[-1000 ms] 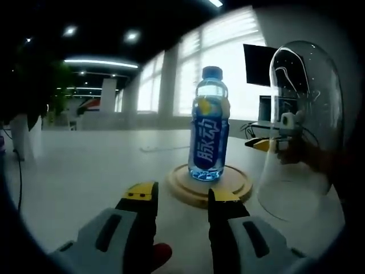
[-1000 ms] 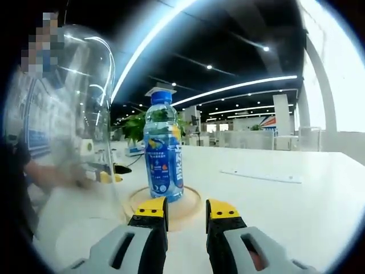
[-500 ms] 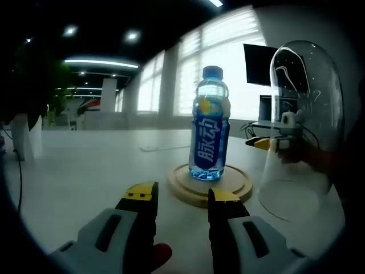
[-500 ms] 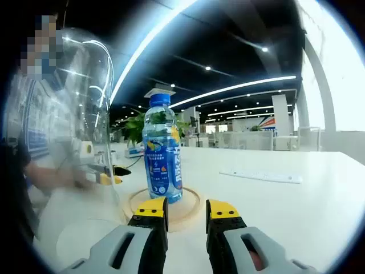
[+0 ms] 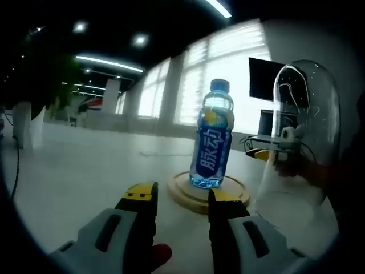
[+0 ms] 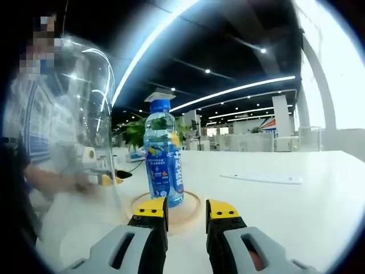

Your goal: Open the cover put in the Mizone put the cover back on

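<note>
Glass cover (image 5: 302, 137) off, Mizone bottle (image 5: 214, 142) on wooden base (image 5: 197, 197), monitor (image 5: 261, 64) behind

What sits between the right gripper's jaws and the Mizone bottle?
Nothing but the wooden base's near rim; right gripper faces the Mizone bottle, in the right gripper view.

Big white table (image 5: 80, 171) running across the frame, dark monitor (image 5: 263, 77) upper right by bright windows (image 5: 239, 68), green plant (image 6: 136, 132) mid-left in the right gripper view.
</note>
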A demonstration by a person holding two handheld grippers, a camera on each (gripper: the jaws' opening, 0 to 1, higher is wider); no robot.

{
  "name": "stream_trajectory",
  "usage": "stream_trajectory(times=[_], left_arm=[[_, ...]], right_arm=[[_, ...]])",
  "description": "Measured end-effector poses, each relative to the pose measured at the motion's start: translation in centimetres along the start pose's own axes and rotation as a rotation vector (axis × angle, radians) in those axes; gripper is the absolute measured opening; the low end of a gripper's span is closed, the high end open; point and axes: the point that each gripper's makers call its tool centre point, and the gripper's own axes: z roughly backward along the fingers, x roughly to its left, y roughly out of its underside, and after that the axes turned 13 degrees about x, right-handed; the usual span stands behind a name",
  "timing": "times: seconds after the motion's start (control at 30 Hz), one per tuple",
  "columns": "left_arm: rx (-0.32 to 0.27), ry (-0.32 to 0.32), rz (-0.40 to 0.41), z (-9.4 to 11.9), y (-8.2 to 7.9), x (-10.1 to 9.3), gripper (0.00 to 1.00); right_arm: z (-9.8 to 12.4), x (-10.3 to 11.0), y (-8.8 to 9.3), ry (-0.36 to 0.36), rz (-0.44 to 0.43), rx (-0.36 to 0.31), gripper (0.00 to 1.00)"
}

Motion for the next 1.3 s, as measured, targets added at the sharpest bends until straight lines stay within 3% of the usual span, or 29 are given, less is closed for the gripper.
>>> stream_trajectory(times=[0.4, 0.57, 0.77, 0.93, 1.1, 1.3], left_arm=[[-0.023, 0.029, -0.072, 0.2, -0.6, -1.3, 0.29], [-0.043, 0.038, -0.081, 0.6, -1.2, -1.6, 0.31], [-0.033, 0.039, -0.104, 1.4, -1.3, -3.0, 0.33], [-0.053, 0.048, -0.114, 3.0, -2.1, -4.7, 0.35], [-0.083, 0.061, -0.127, 4.4, -2.8, -5.7, 0.36], [-0.066, 0.095, -0.155, 5.2, -2.2, -7.3, 0.37]], right_arm=[[1.7, -0.8, -0.9, -0.003, -0.029, -0.050, 0.20], [3.1, -0.4, -2.0, -0.030, -0.024, -0.106, 0.20], [4.1, -0.4, -2.8, -0.021, -0.052, -0.110, 0.20], [5.9, 0.8, -4.1, -0.012, -0.029, -0.146, 0.21], [7.2, 2.2, -3.9, -0.045, -0.007, -0.140, 0.21], [8.8, 2.6, -2.8, -0.039, 0.005, -0.128, 0.21]])
